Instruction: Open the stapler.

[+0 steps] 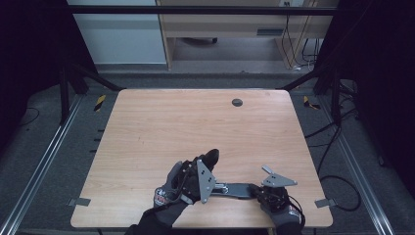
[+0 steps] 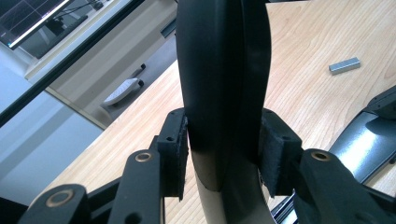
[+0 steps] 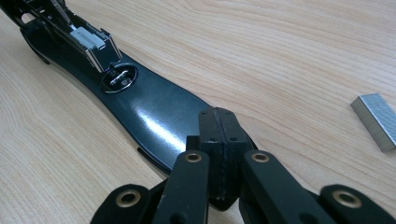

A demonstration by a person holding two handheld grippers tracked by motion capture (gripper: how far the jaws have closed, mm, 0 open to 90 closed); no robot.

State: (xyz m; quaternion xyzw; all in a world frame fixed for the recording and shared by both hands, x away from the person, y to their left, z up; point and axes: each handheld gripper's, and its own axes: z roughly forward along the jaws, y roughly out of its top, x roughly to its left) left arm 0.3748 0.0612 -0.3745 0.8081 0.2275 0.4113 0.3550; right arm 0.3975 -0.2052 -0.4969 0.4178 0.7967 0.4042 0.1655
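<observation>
A black stapler lies swung open near the table's front edge. Its flat base rests on the wood, with the metal anvil and the staple channel showing. Its top arm stands raised, and my left gripper is shut on it, pads on both sides. My right gripper is shut with its pads together, tips resting on the base's near end. A strip of staples lies on the table beside the base.
The wooden table has a round cable hole at its far side. Metal frame rails run along both sides, and cables lie on the floor at right. A desk stands beyond the table.
</observation>
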